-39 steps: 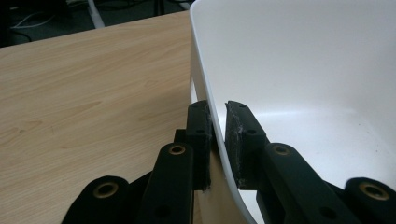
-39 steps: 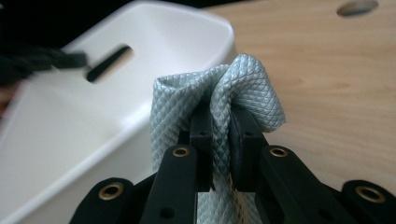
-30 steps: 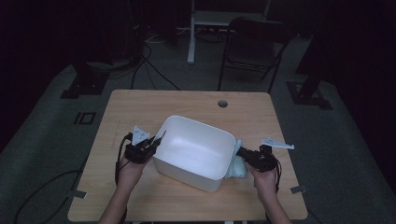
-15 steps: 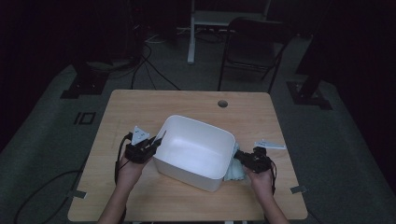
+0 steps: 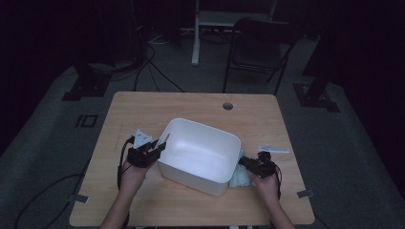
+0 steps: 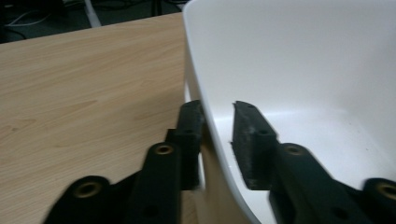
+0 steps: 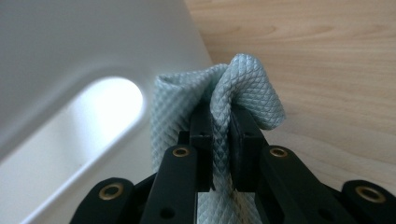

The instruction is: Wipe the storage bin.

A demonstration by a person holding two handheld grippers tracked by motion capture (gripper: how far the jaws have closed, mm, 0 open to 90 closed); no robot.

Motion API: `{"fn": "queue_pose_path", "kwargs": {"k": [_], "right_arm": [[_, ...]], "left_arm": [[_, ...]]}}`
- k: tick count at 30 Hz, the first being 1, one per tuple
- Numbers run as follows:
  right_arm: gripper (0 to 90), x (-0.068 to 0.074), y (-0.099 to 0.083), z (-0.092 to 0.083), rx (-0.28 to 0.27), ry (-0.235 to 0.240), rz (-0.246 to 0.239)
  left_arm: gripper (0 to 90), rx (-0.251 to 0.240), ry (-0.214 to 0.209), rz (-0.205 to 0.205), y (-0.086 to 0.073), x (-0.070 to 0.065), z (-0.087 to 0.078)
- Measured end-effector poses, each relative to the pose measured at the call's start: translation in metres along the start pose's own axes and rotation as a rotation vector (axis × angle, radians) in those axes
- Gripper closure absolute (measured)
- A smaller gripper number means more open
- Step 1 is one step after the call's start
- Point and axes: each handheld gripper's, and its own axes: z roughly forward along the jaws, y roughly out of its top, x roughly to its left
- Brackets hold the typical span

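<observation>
A: At the surface's (image 5: 143,107) near edge, what has just changed?

B: The left tool (image 6: 217,140) has just been opening; its jaws straddle the white tub's (image 5: 203,148) rim, the pads now loose around it. The right tool (image 7: 222,154) has sunk a little since a second ago.

A: So the tub is being let go?

B: Likely. The right tool pinches the pale-blue cloth (image 7: 224,98), pressed against the tub's outer wall toward the surface's right edge.
</observation>
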Motion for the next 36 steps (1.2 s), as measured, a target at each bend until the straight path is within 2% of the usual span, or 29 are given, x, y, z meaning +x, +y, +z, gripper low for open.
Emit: {"fn": "queue_pose_path", "kwargs": {"k": [6, 14, 16, 25, 31, 36], "right_arm": [[80.6, -0.004, 0.003, -0.020, -0.029, -0.003, 0.002], [78.9, -0.017, -0.003, -0.039, -0.063, 0.008, 0.042], [78.9, -0.019, -0.005, -0.040, -0.066, 0.009, 0.053], [79.1, -0.020, -0.009, -0.043, -0.066, 0.010, 0.055], [79.0, -0.019, -0.012, -0.041, -0.058, 0.014, 0.057], [79.0, -0.018, -0.011, -0.041, -0.063, 0.017, 0.060]], "left_arm": [[63.7, 0.010, -0.018, -0.009, -0.004, -0.005, -0.007], [56.7, 0.023, -0.014, 0.031, -0.010, -0.016, -0.021], [51.9, 0.023, -0.010, 0.033, -0.011, -0.020, -0.023], [45.6, 0.023, -0.023, 0.014, -0.020, -0.028, -0.032], [44.7, 0.020, -0.025, 0.007, -0.023, -0.030, -0.040], [43.2, 0.017, -0.028, 0.023, -0.022, -0.030, -0.044]]}}
